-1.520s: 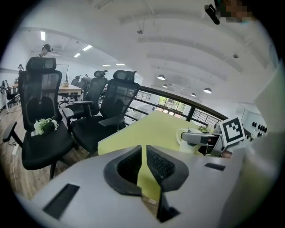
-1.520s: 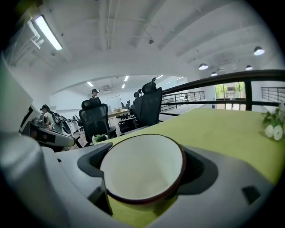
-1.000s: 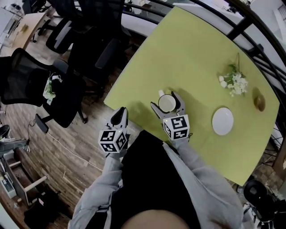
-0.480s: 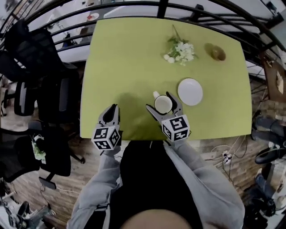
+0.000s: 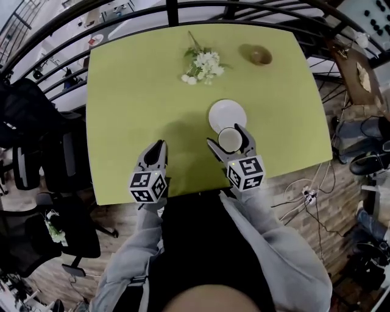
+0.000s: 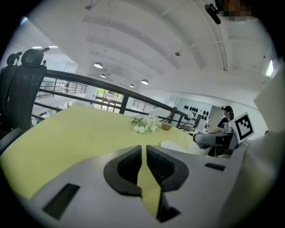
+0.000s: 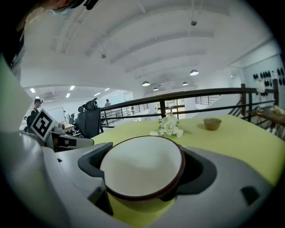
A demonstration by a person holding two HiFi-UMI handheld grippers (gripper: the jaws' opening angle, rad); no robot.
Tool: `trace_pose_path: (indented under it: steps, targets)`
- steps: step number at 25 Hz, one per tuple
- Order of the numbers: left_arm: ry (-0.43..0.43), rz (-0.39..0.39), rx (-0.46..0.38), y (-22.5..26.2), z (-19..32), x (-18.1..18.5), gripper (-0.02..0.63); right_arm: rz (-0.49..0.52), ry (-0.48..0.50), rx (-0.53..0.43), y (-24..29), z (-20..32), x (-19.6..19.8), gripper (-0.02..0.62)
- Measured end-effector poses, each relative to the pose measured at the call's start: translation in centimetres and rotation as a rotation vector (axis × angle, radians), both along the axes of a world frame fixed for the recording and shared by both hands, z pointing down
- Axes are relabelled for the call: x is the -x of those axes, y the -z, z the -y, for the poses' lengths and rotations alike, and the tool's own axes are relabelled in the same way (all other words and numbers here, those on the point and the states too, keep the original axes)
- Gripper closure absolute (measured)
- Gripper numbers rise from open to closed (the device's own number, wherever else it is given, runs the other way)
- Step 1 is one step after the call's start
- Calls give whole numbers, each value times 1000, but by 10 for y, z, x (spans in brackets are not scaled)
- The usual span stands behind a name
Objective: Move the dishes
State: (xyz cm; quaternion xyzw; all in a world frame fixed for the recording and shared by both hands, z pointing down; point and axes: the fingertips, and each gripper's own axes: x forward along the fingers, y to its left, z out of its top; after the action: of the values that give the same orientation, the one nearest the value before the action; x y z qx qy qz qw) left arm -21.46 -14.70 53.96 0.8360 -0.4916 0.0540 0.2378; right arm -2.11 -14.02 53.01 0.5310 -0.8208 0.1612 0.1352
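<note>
A white cup with a dark rim (image 5: 229,140) (image 7: 142,167) sits between the jaws of my right gripper (image 5: 230,141) (image 7: 144,171), which is shut on it near the table's front edge. The cup overlaps the near rim of a white saucer (image 5: 226,114) in the head view; whether they touch I cannot tell. My left gripper (image 5: 155,153) (image 6: 144,167) hovers over the yellow-green table (image 5: 134,91) to the left, shut with nothing between its jaws. In the left gripper view the saucer (image 6: 171,145) shows faintly beyond the jaws.
A small bunch of white flowers (image 5: 202,63) (image 7: 168,127) lies at the back middle. A small brown bowl (image 5: 260,56) (image 7: 212,123) stands at the back right. Black railings (image 5: 201,9) run behind the table, and office chairs (image 5: 30,158) stand at the left.
The right gripper has carried the cup toward the saucer, from beside it to its near rim. The head camera has turned, so the table sits more squarely in view. The left gripper stays shut.
</note>
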Motion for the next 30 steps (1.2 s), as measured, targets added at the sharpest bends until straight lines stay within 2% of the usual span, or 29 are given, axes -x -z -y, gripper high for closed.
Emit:
trace_pose_path:
  steps: [3,10,17,23,30]
  targets:
    - [5,20,10,0,-1,-8,560,11,2,-2,0,12,-12,137]
    - [115,27,20,3,3,-3,560,17,25,8,-14,53,-37,137]
    - [181,55,60,-6,4,-3,560,19,68,48,-41,79,-45,137]
    - [211,64,82,-12,1,-3,560,4,93,38,-54,78,-43,135]
    - [209,66,102,-22,-6,-12,560,35,98,3,-55,80,-40,133]
